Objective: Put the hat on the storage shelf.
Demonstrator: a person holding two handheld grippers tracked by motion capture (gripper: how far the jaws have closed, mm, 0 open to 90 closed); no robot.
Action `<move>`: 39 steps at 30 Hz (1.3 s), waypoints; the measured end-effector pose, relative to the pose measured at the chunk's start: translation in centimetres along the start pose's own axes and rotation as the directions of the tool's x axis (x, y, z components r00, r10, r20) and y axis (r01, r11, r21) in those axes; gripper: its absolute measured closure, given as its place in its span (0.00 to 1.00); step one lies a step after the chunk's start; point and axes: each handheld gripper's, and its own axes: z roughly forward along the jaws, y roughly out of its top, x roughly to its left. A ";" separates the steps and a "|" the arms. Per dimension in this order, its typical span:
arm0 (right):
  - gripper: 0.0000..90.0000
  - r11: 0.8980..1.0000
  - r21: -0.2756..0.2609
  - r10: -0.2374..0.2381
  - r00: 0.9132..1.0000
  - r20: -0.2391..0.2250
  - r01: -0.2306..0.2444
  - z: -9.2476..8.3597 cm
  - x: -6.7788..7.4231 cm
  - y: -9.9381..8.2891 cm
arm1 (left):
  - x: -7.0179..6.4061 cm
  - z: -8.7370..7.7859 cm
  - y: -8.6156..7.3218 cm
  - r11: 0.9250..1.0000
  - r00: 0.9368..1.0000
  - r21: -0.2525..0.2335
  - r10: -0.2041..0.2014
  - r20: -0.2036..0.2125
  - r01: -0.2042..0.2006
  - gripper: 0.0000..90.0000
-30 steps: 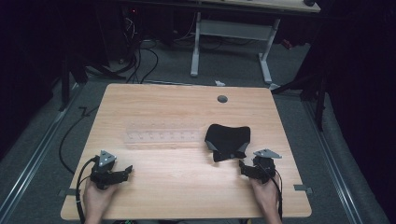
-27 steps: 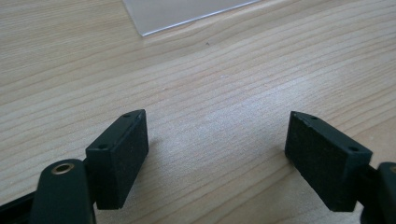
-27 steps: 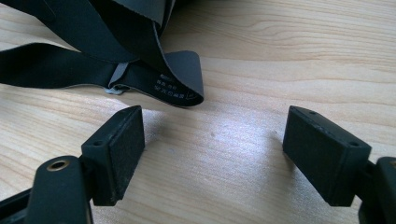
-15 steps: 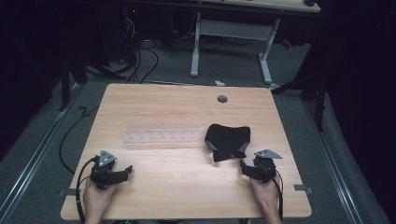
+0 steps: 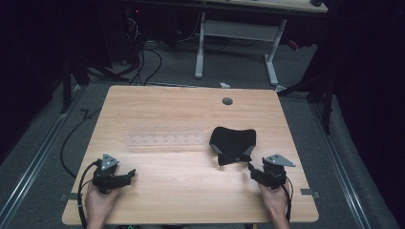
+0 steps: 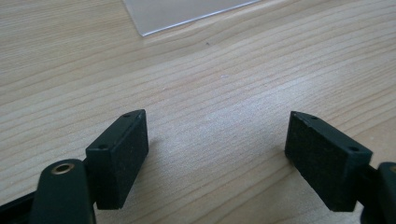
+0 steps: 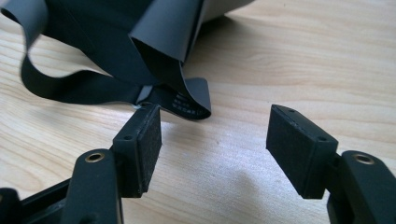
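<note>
The right gripper (image 5: 251,170) is sitting near the tabletop's front right corner, jaws spread and empty, having crept slightly toward the black strapped pouch (image 5: 232,144) just ahead; a grasp looks imminent. The left gripper (image 5: 129,174) is resting released near the front left. A clear plastic strip (image 5: 165,140) is lying mid-tabletop (image 5: 191,191); beyond is a dim room with cables and a desk frame.

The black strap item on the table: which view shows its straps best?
The right gripper view: the black strap item lies close, its folded straps just beyond the open right gripper. The high view shows its whole dark outline, without detail. The left gripper view gives wood and clear plastic.
</note>
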 end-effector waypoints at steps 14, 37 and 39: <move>0.39 0.999 -0.022 -0.033 0.999 -0.013 0.032 -0.2 1.3 1.5 | 0.0 0.0 0.0 1.000 1.000 0.000 0.000 0.000 0.000 0.24; 0.49 1.000 -0.009 0.026 0.999 -0.021 -0.026 3.6 0.9 3.1 | 0.0 0.0 0.0 1.000 1.000 0.000 0.000 0.000 0.000 0.24; 0.53 0.999 -0.015 0.035 0.999 -0.024 -0.035 3.9 0.9 3.1 | 0.0 0.0 0.0 1.000 1.000 0.000 0.000 0.000 0.000 0.24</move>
